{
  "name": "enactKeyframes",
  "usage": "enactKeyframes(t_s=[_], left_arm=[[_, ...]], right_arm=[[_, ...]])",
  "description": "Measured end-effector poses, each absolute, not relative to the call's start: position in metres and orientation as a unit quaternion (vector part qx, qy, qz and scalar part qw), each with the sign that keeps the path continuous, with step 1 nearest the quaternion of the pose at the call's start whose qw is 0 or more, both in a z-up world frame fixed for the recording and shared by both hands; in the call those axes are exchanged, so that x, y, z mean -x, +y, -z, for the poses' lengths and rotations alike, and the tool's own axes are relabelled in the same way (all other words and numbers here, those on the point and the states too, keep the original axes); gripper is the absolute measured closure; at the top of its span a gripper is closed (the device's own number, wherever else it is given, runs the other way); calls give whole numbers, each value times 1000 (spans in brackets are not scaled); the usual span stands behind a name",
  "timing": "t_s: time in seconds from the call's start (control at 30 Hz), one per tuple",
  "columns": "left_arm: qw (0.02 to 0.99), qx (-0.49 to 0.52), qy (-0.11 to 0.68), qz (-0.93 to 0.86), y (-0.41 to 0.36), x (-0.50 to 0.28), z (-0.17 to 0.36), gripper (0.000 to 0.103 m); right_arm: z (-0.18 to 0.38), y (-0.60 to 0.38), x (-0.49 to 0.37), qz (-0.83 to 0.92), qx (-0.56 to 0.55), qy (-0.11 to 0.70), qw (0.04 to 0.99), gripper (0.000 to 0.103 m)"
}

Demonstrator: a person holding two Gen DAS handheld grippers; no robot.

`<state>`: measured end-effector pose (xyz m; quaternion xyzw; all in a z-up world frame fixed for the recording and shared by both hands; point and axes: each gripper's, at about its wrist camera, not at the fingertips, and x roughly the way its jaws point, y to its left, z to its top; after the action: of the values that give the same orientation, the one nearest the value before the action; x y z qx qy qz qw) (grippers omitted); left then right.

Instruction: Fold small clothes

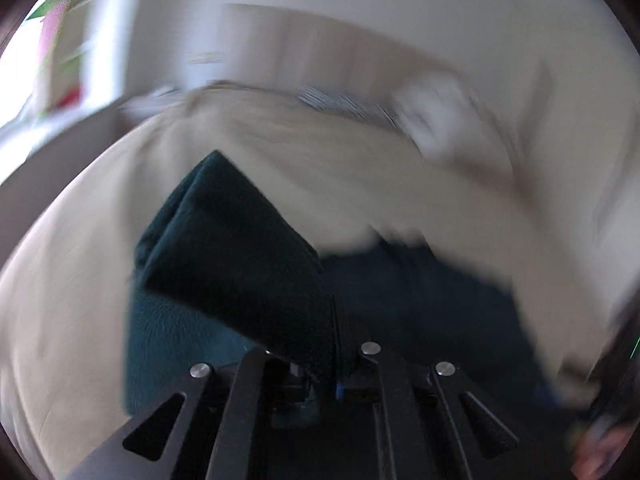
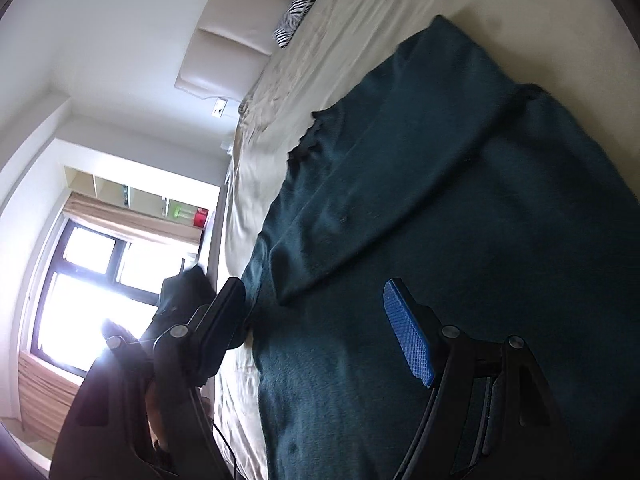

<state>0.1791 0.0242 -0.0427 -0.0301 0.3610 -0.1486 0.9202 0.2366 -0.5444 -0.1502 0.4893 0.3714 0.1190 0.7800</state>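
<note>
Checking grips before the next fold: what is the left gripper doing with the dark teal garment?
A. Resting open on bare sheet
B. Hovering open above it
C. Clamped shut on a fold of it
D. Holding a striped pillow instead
C: the left gripper is shut, with a fold of the teal garment pinched between its fingers.

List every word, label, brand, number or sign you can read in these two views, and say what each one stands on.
None can be read.
Dark green garment: no tag or print shows.
Green and red items on the shelf above the window: too small to tell whether they carry any text.
Wall plate beside the headboard: too small to read.
Left wrist view: blurred; no lettering on the fold held in the left gripper.
</note>
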Motion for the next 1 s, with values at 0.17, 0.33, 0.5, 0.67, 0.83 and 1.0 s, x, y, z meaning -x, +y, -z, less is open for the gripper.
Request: enactKeyframes(t_s=[0.17, 0.33, 0.5, 0.67, 0.83, 1.0], left_arm=[[868, -87, 449, 194, -88, -174, 124, 82], [870, -60, 438, 219, -85, -149, 127, 21], [872, 23, 423, 247, -44, -134, 112, 20], [867, 129, 429, 219, 7, -128, 115, 21], [863, 169, 432, 198, 35, -135, 127, 24], [864, 180, 427, 196, 44, -126, 126, 24]], right_arm=[[162, -562, -233, -98, -487, 392, 775, 31], [169, -561, -246, -92, -464, 426, 771, 26], [169, -534, -278, -102, -434, 450, 774, 25], [181, -503, -315, -100, -403, 492, 765, 25], [175, -483, -326, -81, -360, 499, 784, 55], [170, -453, -333, -84, -272, 523, 804, 95]])
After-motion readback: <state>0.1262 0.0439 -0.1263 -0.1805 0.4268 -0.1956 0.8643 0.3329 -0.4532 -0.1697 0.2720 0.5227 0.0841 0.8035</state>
